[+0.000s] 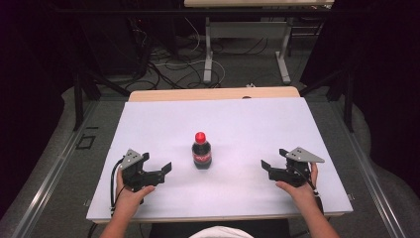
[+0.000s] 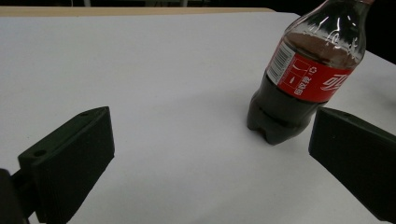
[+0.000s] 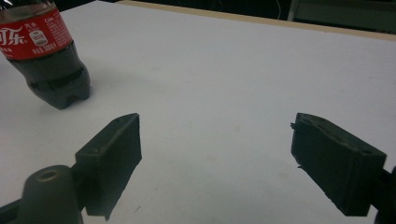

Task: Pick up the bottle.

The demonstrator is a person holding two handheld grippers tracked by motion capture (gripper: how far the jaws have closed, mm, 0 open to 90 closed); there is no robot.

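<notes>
A small cola bottle with a red cap and red label stands upright in the middle of the white tabletop. My left gripper rests near the front left, pointing toward the bottle, jaws wide apart and empty. In the left gripper view the bottle stands just beyond the right jaw, with the left gripper open. My right gripper sits at the front right, also open and empty. From the right gripper view, the bottle is far off to the upper left of the right gripper.
A wooden strip runs along the table's far edge. Beyond it, on the floor, lie tangled cables and the legs of another table. Dark curtains close both sides.
</notes>
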